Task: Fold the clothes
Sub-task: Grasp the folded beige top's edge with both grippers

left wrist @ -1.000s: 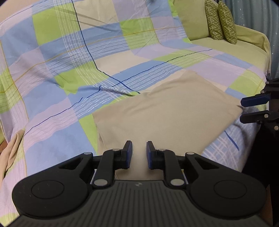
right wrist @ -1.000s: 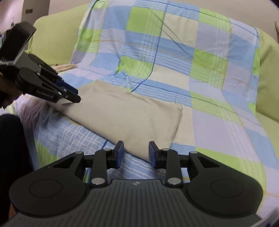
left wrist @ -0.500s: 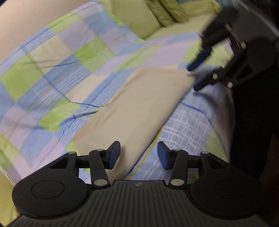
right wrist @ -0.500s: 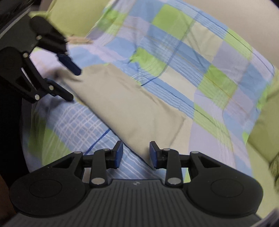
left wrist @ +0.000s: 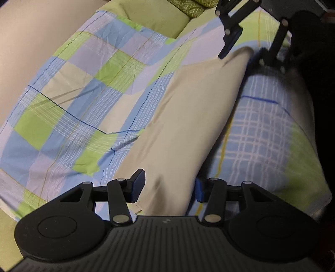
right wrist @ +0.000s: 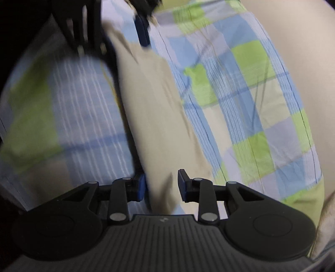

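A folded beige cloth point(left wrist: 188, 117) lies on the checked bedsheet and runs from one gripper to the other. My left gripper point(left wrist: 168, 187) is open, its jaws on either side of the cloth's near end. My right gripper point(right wrist: 161, 185) is open too, astride the opposite end of the cloth point(right wrist: 150, 108). Each gripper shows in the other's view at the far end: the right one point(left wrist: 240, 50) top right, the left one point(right wrist: 125, 39) top left, blurred.
A checked sheet in blue, green and lilac point(left wrist: 83, 104) covers the sofa. Green cushions point(left wrist: 157, 18) and patterned pillows point(left wrist: 190, 8) lie at the far end. A plain wall point(right wrist: 303, 52) stands behind. The sheet's front edge drops off beside the cloth point(left wrist: 293, 146).
Both grippers have swung down to opposite ends of the beige cloth and rolled sideways. The left jaws have opened wider. The cloth ends now sit between the jaws.
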### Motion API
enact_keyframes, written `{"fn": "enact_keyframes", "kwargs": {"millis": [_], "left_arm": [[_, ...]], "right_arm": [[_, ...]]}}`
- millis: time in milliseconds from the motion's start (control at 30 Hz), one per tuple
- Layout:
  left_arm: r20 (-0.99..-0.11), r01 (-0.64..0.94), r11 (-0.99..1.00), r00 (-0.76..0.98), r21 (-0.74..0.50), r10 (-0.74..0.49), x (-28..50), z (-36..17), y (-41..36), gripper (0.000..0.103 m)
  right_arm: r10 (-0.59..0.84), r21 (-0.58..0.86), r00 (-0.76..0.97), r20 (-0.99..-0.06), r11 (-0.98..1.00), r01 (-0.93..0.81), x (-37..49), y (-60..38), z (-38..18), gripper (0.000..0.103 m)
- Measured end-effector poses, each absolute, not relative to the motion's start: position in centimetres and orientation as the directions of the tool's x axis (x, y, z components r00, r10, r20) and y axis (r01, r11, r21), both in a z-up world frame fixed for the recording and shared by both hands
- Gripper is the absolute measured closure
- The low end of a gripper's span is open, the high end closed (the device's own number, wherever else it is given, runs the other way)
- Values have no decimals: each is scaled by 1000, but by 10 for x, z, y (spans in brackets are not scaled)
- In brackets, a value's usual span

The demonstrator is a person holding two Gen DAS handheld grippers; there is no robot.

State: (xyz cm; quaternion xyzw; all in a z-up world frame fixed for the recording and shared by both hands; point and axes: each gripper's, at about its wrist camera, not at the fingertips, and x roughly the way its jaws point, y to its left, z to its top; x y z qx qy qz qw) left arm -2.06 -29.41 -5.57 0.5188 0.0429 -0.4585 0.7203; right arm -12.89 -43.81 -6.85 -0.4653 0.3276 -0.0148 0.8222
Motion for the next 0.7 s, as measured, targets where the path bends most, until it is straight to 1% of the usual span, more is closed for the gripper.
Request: {"fn": "enact_keyframes", "kwargs": {"millis": [67,133,167,233,333,433,533,633,700], "left_arm": [[-527,668,0,587,744,-614,-26,-62,-300,55],[-524,643,-35,591,765,-614,-30,-67,-302,65],[-526,633,-54,589,772,-613,-32,-69,-302,67],[-524,621,-67,593,781,-611,-35,-71,-300,79],[-525,605,-91,596,791,-607,-38,-77,-300,88],[-525,590,-110,598,800,-605,-40,-81,-302,95],[-533,596,-122,586,794,-610,-38,-85,-302,99],[-557,618,-126,578,776,-597,-37,-74,-300,100],[-559,608,-141,582,781,-591,-41,-63,-296,100]], "right_arm": [[-332,-794,790,-515,533,-294,-127,-437,-74,79],[-329,-813,798,-505,491,-313,-124,-430,-80,86],[-327,-820,800,-502,473,-321,-123,-428,-82,87],[-327,-827,801,-502,451,-335,-123,-426,-87,87],[-325,-832,804,-498,442,-336,-125,-426,-90,87],[-324,-828,802,-501,448,-336,-125,-427,-91,88],[-325,-810,789,-521,481,-337,-123,-427,-89,93],[-319,-796,781,-537,498,-344,-122,-427,-83,94],[-307,-796,792,-528,505,-335,-127,-426,-72,96]]}}
